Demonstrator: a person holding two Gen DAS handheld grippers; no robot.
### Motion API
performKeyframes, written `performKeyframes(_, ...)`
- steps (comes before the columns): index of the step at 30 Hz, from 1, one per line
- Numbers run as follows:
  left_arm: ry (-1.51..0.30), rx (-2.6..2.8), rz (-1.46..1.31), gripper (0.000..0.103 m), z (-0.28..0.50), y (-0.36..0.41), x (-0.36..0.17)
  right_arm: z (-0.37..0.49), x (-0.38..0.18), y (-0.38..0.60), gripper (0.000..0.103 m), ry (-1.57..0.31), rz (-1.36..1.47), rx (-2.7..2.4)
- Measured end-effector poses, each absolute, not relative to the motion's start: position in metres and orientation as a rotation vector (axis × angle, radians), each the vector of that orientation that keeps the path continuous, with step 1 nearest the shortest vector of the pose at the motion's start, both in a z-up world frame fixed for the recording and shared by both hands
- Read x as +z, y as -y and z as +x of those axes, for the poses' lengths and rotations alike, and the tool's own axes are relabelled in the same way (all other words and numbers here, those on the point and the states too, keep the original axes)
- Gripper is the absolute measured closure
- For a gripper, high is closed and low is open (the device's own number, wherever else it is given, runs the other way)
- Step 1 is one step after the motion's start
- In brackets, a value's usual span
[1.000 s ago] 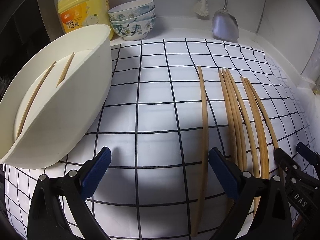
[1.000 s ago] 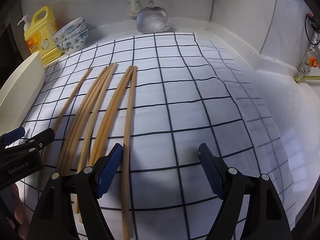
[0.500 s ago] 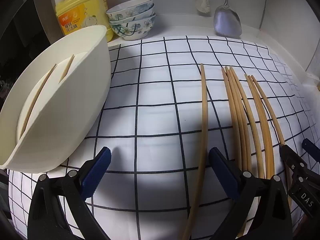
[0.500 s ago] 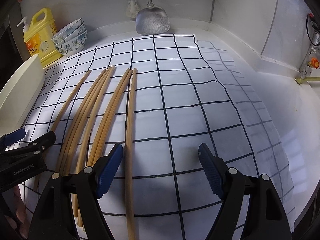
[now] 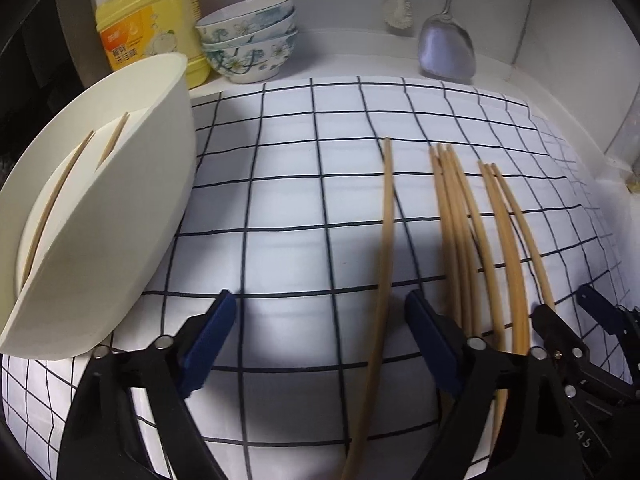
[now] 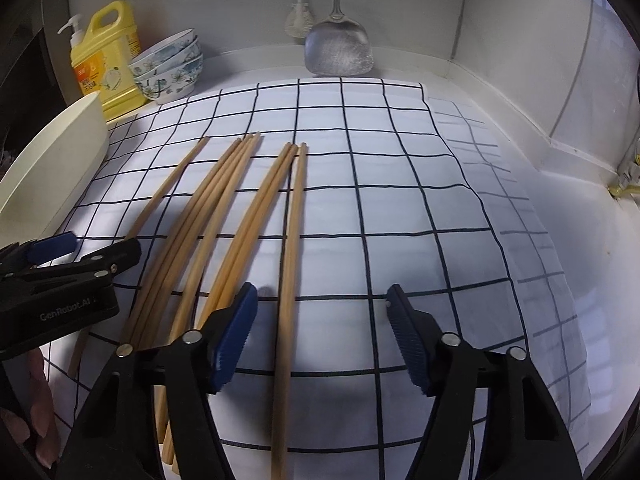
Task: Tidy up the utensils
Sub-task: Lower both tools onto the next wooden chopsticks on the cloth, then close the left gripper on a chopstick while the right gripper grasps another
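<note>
Several wooden chopsticks lie side by side on a white checked cloth. They also show in the right wrist view. A white tray at the left holds two chopsticks. My left gripper is open and empty, low over the cloth; the leftmost chopstick runs between its jaws. My right gripper is open and empty; the rightmost chopstick runs between its jaws.
A yellow detergent bottle and stacked patterned bowls stand at the back left. A metal spatula and a brush hang on the back wall. White counter walls rise at the right.
Both grippers have shifted: the leftmost chopstick now lies between the left jaws, and the rightmost chopstick now lies between the right jaws. Both stay open.
</note>
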State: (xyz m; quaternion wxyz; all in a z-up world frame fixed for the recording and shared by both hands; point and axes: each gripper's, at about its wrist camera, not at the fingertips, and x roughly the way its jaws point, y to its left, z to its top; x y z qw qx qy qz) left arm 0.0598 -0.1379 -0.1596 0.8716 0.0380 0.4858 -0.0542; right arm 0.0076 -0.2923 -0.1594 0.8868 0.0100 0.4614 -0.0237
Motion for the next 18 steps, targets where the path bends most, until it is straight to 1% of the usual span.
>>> performKeyframes(1,-1.011,-0.125,0.082,0.032,0.060,0.140,-0.159,0.008,-0.159,0.291,0.048,-0.957,0.018,-0.044)
performKeyframes(2,-1.006,-0.133,0.085,0.034,0.059,0.142,-0.159,0.008,-0.159,0.291,0.049,-0.956,0.014,-0.038)
performKeyframes(4,-0.993,-0.154,0.095,0.044,0.058,0.146,-0.158,0.009,-0.159,0.290,0.053,-0.956,0.013,-0.026)
performKeyframes(5,-0.990,-0.167,0.100,0.047,0.058,0.148,-0.157,0.009,-0.159,0.289,0.054,-0.955,0.011,-0.023)
performKeyframes(6,-0.989,-0.179,0.104,0.055,0.058,0.150,-0.157,0.009,-0.159,0.289,0.056,-0.954,0.009,-0.019)
performKeyframes(7,-0.987,-0.194,0.111,0.065,0.057,0.153,-0.156,0.009,-0.159,0.288,0.059,-0.952,0.006,-0.015)
performKeyframes(8,-0.985,-0.212,0.119,0.071,0.056,0.156,-0.155,0.009,-0.158,0.287,0.061,-0.952,0.002,-0.011)
performKeyframes(10,-0.984,-0.234,0.129,0.091,0.054,0.161,-0.154,0.009,-0.158,0.284,0.067,-0.950,-0.007,0.002)
performKeyframes(11,-0.984,-0.240,0.132,0.094,0.053,0.163,-0.154,0.009,-0.158,0.284,0.073,-0.949,-0.008,0.007)
performKeyframes(12,-0.984,-0.243,0.134,0.095,0.052,0.165,-0.154,0.009,-0.158,0.283,0.082,-0.948,-0.012,0.010)
performKeyframes(13,-0.982,-0.244,0.137,0.095,0.050,0.164,-0.154,0.009,-0.158,0.282,0.093,-0.947,-0.015,0.009)
performKeyframes(15,-0.977,-0.247,0.144,0.096,0.048,0.165,-0.155,0.009,-0.158,0.283,0.096,-0.946,-0.015,0.007)
performKeyframes(18,-0.974,-0.252,0.136,0.096,0.047,0.162,-0.155,0.008,-0.158,0.285,0.096,-0.944,-0.002,0.011)
